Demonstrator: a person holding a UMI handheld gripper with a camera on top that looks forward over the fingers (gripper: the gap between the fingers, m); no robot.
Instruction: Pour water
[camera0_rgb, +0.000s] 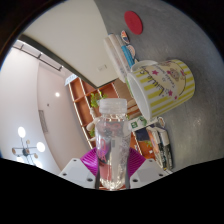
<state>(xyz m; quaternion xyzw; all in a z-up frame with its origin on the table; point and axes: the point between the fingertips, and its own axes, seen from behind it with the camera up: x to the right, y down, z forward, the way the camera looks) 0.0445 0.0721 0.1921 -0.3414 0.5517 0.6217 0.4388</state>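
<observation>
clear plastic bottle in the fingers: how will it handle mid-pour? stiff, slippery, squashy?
The clear plastic water bottle looks thin-walled, so it may dent under a hard squeeze from the fingers. Its smooth surface could slip, though the pink pads seem to press both sides. It is tilted toward the striped yellow-green cup, so shifting water may move its weight.

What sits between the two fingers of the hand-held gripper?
In the gripper view, a clear plastic bottle sits clamped between the fingers of the hand-held gripper, with the striped cup just beyond it.

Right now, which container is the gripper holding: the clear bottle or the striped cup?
The clear water bottle, pressed between the pink pads. The green-striped cup sits beyond it, untouched.
</observation>
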